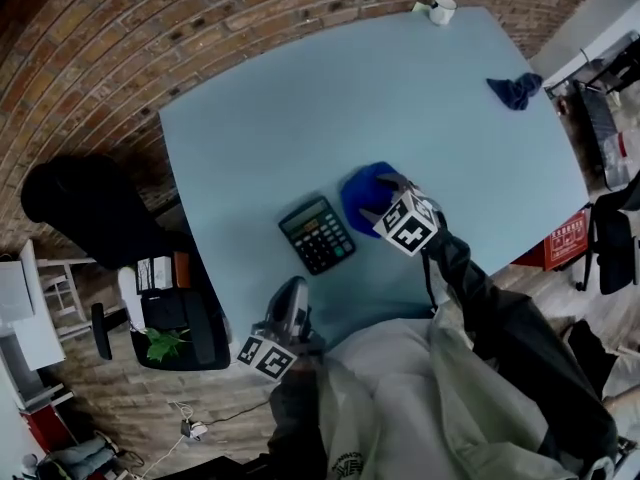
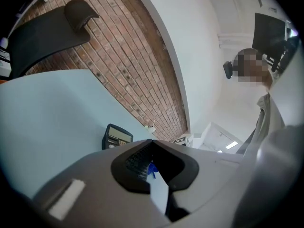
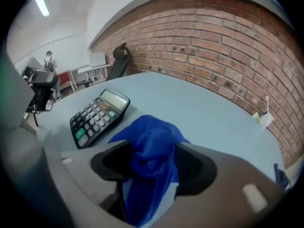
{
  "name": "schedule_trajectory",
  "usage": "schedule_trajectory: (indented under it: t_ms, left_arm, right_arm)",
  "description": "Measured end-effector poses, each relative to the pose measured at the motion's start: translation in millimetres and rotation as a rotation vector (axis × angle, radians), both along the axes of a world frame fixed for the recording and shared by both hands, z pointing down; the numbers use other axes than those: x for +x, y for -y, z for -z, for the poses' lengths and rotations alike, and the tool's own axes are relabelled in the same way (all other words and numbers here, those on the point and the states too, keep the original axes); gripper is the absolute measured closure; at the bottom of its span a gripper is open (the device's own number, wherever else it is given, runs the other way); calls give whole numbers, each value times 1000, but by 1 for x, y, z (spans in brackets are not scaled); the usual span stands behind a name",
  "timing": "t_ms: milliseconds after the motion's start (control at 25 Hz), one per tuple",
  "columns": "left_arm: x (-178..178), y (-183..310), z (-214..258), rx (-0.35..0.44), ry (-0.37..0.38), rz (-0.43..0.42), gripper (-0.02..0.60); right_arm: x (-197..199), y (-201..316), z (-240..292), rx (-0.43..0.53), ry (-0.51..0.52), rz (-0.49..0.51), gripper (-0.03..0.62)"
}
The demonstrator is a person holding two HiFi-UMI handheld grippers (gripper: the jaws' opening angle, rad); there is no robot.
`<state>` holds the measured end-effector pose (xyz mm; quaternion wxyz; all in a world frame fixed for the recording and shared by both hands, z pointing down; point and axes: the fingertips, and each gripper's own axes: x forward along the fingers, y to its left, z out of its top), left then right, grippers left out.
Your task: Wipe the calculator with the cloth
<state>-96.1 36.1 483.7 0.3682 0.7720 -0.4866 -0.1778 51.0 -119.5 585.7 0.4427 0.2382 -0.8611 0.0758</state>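
A black calculator (image 1: pixel 315 233) lies flat on the light blue table (image 1: pixel 300 98), near its front edge. Just to its right sits a bunched bright blue cloth (image 1: pixel 362 190). My right gripper (image 1: pixel 388 196) points down onto that cloth. In the right gripper view its jaws stand wide apart around the cloth's raised fold (image 3: pixel 152 151), and the calculator (image 3: pixel 97 115) shows to the left. My left gripper (image 1: pixel 295 288) hovers at the table's front edge, level, below the calculator. Its jaws are together with nothing held, and the calculator (image 2: pixel 116 137) lies just beyond them.
A second, dark blue cloth (image 1: pixel 515 90) lies at the table's far right edge. At the far corner stands a white cup (image 1: pixel 441 8). A black office chair (image 1: pixel 90 203) is to the table's left, and a brick wall (image 1: pixel 150 28) runs behind.
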Motion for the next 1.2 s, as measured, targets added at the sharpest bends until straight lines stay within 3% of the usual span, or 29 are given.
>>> schedule_trajectory:
  t_ms: [160, 320, 440, 520, 680, 720, 760, 960, 1040, 1120, 1200]
  left_arm:
    - [-4, 5, -10, -37, 2, -1, 580]
    - [-9, 15, -28, -94, 2, 3, 486]
    - [-14, 27, -38, -90, -17, 8, 475]
    - [-26, 37, -41, -69, -20, 37, 476]
    - [-57, 67, -44, -42, -15, 91, 466]
    - [-61, 77, -44, -44, -17, 89, 421]
    - [-63, 87, -44, -46, -16, 79, 385]
    - [-55, 128, -43, -23, 20, -29, 351]
    - [-43, 137, -40, -11, 18, -82, 315]
    - [-28, 143, -35, 20, 27, -149, 180]
    - [-16, 148, -33, 52, 70, -205, 153]
  right_arm:
    - [-7, -5, -6, -47, 2, 0, 424]
    - [1, -7, -9, -96, 114, -133, 470]
    - [8, -12, 8, -106, 206, -188, 480]
    - [4, -13, 33, -61, 281, -198, 482]
    - [-45, -24, 73, 36, 297, -32, 482]
    - [-62, -30, 74, 38, 279, 27, 482]
    - [-77, -36, 71, 34, 250, 85, 482]
    - [-119, -79, 32, -9, 62, 315, 482]
    - [-120, -88, 23, -2, 63, 326, 480]
    - [-114, -89, 22, -4, 121, 287, 482]
    - [-108, -88, 23, -35, 184, 256, 480]
